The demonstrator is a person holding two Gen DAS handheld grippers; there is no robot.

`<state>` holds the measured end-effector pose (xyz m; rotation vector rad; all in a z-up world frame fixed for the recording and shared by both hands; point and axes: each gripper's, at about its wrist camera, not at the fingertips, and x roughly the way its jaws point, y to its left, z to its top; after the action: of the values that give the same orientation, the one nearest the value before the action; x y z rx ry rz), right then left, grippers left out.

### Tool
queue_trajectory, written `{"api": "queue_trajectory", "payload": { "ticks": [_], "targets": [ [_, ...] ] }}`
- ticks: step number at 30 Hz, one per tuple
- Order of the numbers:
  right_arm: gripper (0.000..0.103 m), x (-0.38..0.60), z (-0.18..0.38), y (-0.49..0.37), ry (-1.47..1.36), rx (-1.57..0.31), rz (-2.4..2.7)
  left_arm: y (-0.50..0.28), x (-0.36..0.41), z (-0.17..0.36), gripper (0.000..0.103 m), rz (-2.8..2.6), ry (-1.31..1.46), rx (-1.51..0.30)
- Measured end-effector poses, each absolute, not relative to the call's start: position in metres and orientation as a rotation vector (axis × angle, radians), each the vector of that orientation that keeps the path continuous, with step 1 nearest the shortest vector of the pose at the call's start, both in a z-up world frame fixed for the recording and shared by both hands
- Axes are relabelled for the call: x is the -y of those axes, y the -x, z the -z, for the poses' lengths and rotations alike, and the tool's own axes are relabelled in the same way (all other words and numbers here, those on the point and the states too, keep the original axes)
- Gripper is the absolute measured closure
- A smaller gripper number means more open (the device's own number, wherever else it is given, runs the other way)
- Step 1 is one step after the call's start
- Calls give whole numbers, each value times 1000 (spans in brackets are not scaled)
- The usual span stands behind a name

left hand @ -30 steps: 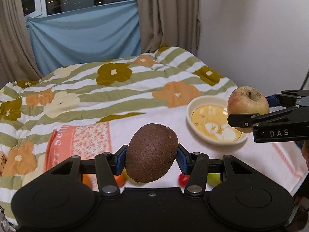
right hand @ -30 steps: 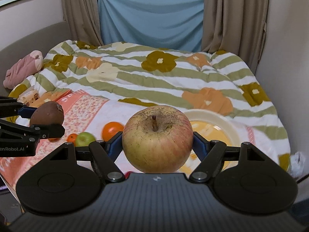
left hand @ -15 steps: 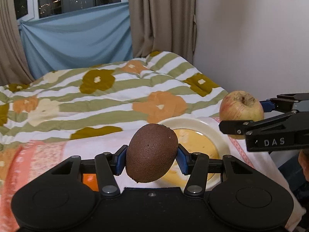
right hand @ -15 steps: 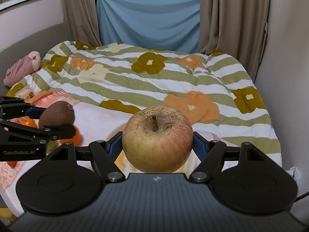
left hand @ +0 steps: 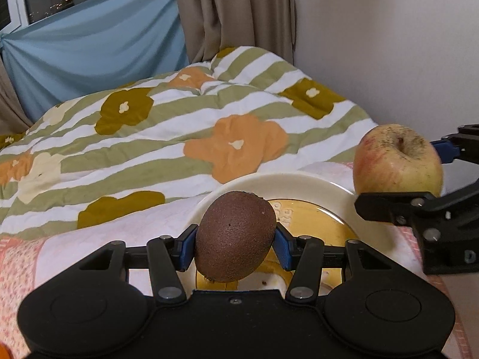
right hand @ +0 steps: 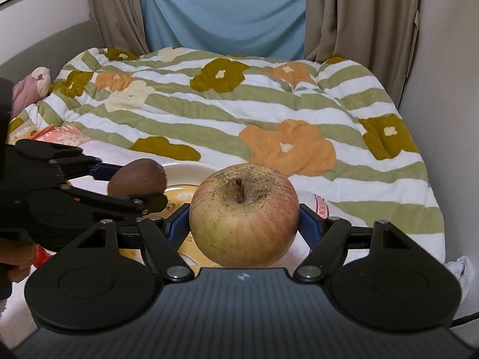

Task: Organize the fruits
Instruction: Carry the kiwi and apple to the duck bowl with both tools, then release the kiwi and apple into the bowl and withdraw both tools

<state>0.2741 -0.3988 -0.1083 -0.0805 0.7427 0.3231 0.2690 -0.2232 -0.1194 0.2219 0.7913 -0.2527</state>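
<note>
My left gripper (left hand: 235, 239) is shut on a brown kiwi (left hand: 235, 236) and holds it above the near part of a cream plate (left hand: 263, 181) with a yellow centre. My right gripper (right hand: 244, 223) is shut on a yellow-red apple (right hand: 244, 215) and holds it over the plate's right side. In the left wrist view the apple (left hand: 396, 160) and the right gripper (left hand: 419, 176) show at the right. In the right wrist view the kiwi (right hand: 136, 178), the left gripper (right hand: 131, 184) and the plate (right hand: 191, 170) show at the left.
The plate lies on a white and pink cloth (left hand: 98, 242) over a striped flowered quilt (left hand: 179, 125) on a bed. A wall (left hand: 389, 45) runs along the right, curtains (right hand: 353, 12) stand at the back. A pink plush (right hand: 30, 89) lies far left.
Both grippers have moved right and forward toward the plate with their fruits. The plate now lies right under them, and the small loose fruits on the cloth have left view.
</note>
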Motion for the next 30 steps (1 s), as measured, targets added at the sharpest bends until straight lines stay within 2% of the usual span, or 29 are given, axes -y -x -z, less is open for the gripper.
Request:
{"api": "queue_trajectory", "payload": {
  "ticks": [7,8,9,11,23,30],
  "targets": [
    [14,398,118,-286,62,-753,-318,-287,233,135,44,249,-271,-812],
    [14,399,118,-286,63,-752,-319,-286,233,134,39,250,-271,-803],
    [14,399,118,-286,63,-753,-319,-285,233,132,26,253,-276,-794],
    [14,399,118,-286,60,-753,-319,-279,233,126,15,250,-294,-771],
    [14,383,125,-298,81,-762,-381,-247,206,113,13,222,-277,-804],
    [14,359,148,-304,165,-750,-442,-234,191,108,12,203,-227,-822]
  ]
}}
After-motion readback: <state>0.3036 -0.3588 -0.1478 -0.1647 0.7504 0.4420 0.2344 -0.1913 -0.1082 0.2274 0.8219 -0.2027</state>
